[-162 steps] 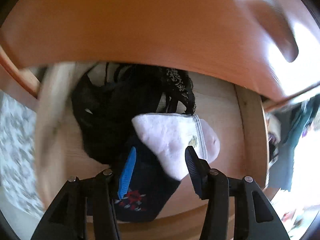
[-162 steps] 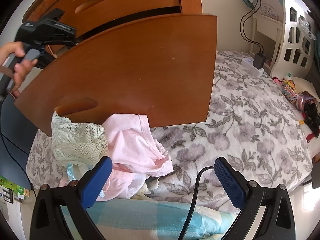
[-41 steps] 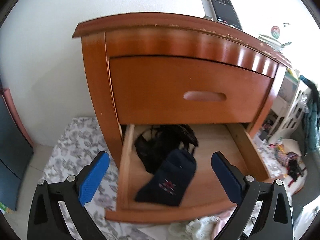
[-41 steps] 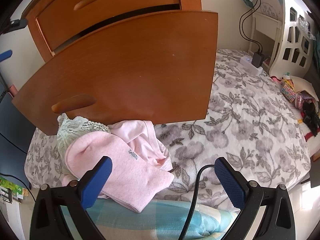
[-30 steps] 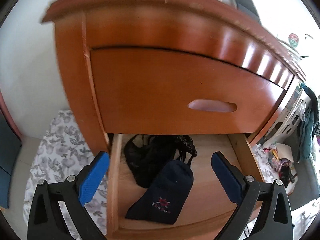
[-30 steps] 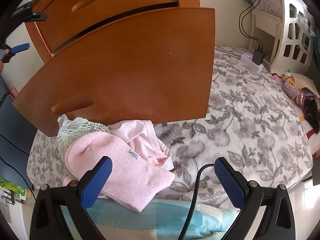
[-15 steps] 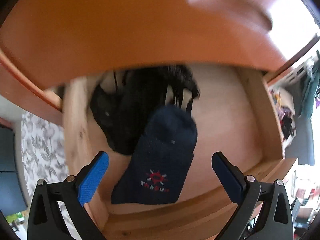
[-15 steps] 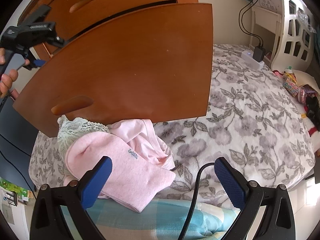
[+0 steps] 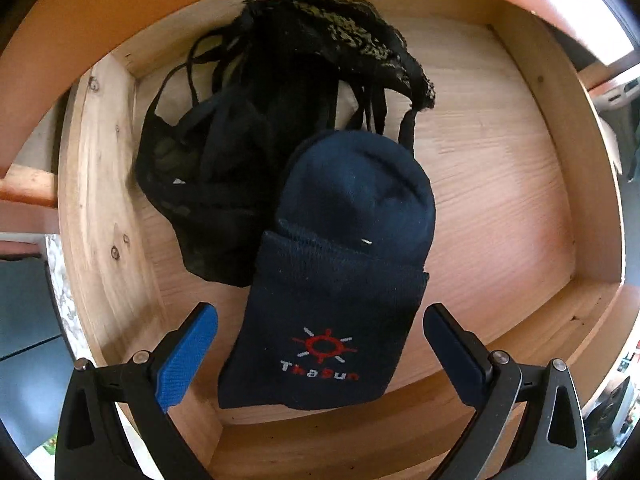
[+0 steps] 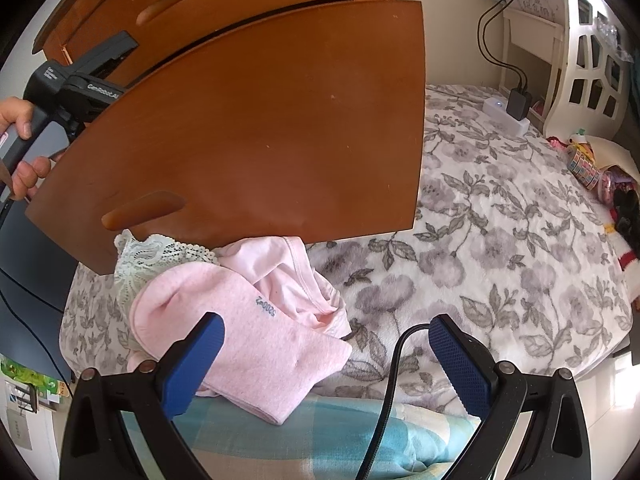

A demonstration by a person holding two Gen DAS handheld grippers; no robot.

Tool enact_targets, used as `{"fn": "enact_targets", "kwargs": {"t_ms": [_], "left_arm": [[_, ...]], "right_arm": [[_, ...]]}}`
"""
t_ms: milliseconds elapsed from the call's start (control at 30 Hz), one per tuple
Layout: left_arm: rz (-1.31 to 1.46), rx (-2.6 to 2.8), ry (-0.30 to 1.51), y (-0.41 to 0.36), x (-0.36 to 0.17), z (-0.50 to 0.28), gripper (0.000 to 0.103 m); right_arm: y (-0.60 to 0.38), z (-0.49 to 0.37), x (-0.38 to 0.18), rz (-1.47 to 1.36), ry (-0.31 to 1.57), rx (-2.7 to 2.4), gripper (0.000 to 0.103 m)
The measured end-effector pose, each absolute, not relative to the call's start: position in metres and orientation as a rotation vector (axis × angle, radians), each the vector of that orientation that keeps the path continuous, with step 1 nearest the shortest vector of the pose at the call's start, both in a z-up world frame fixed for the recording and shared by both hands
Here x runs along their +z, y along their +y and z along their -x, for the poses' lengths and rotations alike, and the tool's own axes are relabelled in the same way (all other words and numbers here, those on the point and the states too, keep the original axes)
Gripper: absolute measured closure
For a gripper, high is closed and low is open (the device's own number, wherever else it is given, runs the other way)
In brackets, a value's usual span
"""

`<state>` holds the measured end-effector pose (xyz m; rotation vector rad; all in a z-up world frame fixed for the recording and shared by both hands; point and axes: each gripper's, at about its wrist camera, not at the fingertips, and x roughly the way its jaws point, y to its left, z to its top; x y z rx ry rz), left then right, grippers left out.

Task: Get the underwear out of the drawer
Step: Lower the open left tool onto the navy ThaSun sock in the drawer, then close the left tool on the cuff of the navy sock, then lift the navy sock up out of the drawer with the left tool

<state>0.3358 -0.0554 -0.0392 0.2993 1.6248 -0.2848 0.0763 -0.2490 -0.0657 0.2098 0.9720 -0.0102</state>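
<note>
In the left wrist view the open wooden drawer (image 9: 520, 168) holds a dark navy sock (image 9: 340, 272) with a red sun logo, lying over a heap of black lace underwear (image 9: 256, 112) at the back left. My left gripper (image 9: 320, 344) is open, its blue pads on either side of the sock's cuff, just above it. In the right wrist view my right gripper (image 10: 326, 354) is open and holds nothing, above a pink sock (image 10: 240, 332), pink underwear (image 10: 280, 272) and a white lace piece (image 10: 156, 256) on the bed below the drawer front (image 10: 256, 128).
A floral blanket (image 10: 500, 248) covers the bed. A black cable (image 10: 388, 392) runs up between the right fingers. A hand (image 10: 20, 144) grips the left gripper's handle at the left edge. A white headboard (image 10: 588, 60) and a charger (image 10: 516, 104) stand at the far right.
The left gripper dropped the pink sock on the bed pile, drew back, then dived into the drawer again and now straddles the navy sock. The right gripper has barely moved.
</note>
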Motion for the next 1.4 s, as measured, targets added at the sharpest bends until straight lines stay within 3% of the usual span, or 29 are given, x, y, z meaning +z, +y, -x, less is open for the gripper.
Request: {"fn": "enact_targets", "kwargs": {"t_ms": [300,367,400,567,767,1133,1400], "left_arm": [[-0.409,-0.295,1.660,-0.079,-0.052,-0.335,0.002],[-0.415,-0.299,1.670,-0.083,-0.056,-0.335,0.009],[-0.417,-0.303,1.678,-0.084,-0.059,-0.336,0.017],[-0.419,-0.311,1.682,-0.089,-0.066,-0.342,0.021],[-0.422,-0.338,1.656,-0.091,-0.056,-0.337,0.034],[-0.358,-0.396,1.609,-0.078,-0.036,-0.333,0.069],[-0.286,-0.409,1.556,-0.064,-0.017,-0.325,0.076]], "right_arm": [[-0.250,-0.076,-0.066,-0.210,0.973,-0.012,0.000],[-0.250,-0.076,-0.066,-0.210,0.974,-0.012,0.000],[-0.250,-0.076,-0.066,-0.211,0.973,-0.012,0.000],[-0.250,-0.076,-0.066,-0.211,0.974,-0.011,0.000],[-0.250,-0.076,-0.066,-0.210,0.972,-0.013,0.000],[-0.249,-0.076,-0.065,-0.209,0.972,-0.013,0.000],[-0.250,-0.075,-0.065,-0.209,0.970,-0.014,0.000]]}}
